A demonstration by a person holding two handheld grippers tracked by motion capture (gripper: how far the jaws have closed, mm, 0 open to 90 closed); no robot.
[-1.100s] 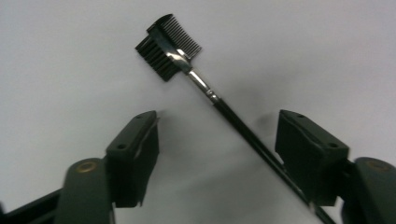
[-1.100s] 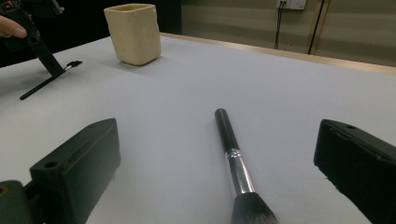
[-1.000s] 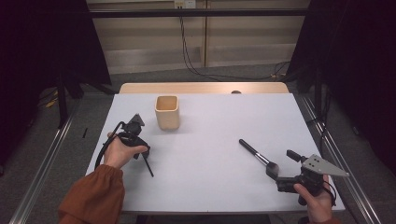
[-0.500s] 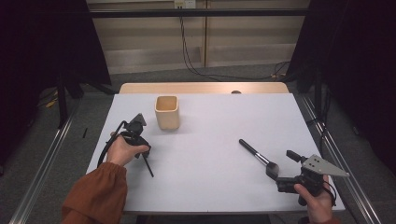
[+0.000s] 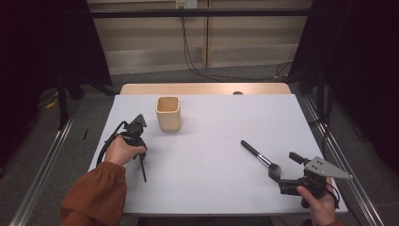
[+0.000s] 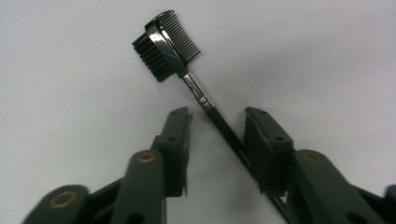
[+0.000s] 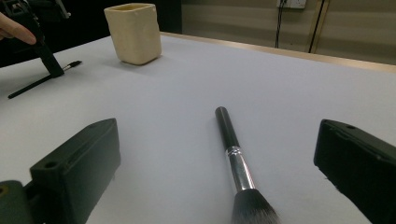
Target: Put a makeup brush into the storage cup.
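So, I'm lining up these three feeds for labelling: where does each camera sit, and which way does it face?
High view: above the person's side, facing forward and down on the table; forearms, hands, both grippers.
Left gripper view: on the left gripper, facing down at the brow comb; jaws have just been closing around its handle.
Right gripper view: low on the right gripper, facing the powder brush and cup; wide jaws.
Shared: cup.

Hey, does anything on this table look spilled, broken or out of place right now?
Nothing stands out. The cup stands upright, the comb brush and the powder brush lie flat on the table, unbroken, and nothing is spilled.
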